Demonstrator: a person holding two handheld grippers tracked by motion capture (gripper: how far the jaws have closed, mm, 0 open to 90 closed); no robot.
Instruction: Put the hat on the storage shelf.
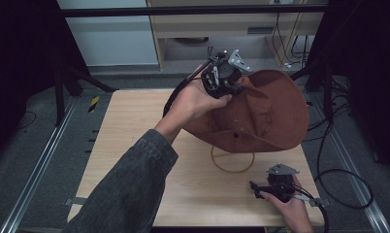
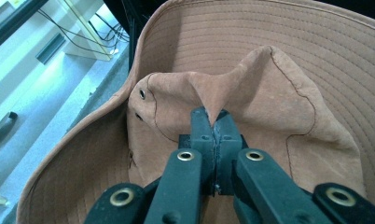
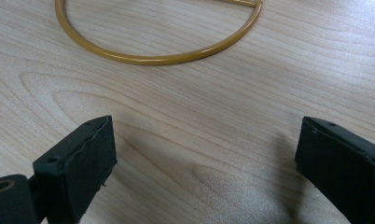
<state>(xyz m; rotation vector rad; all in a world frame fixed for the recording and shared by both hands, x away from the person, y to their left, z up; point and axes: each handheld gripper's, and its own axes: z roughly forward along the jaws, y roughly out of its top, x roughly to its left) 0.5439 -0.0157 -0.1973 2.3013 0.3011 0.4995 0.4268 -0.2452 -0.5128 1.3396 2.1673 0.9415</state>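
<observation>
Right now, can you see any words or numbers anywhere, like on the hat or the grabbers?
No readable text in any of the views.
The brown hat shows stitching and metal eyelets, but no label or brand.
The left gripper, shut on a fold of the hat, carries no lettering; nor does the open right gripper.
The yellow ring and the wooden table are plain.
The yellow-and-black striped strip on the floor has stripes, no words.

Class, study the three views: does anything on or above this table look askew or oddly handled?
Yes. The brown hat hangs tilted above the table, its crown fabric pinched into a peak by the shut left gripper. The yellow ring stand sits bare below it. The right gripper rests open nearby.
</observation>
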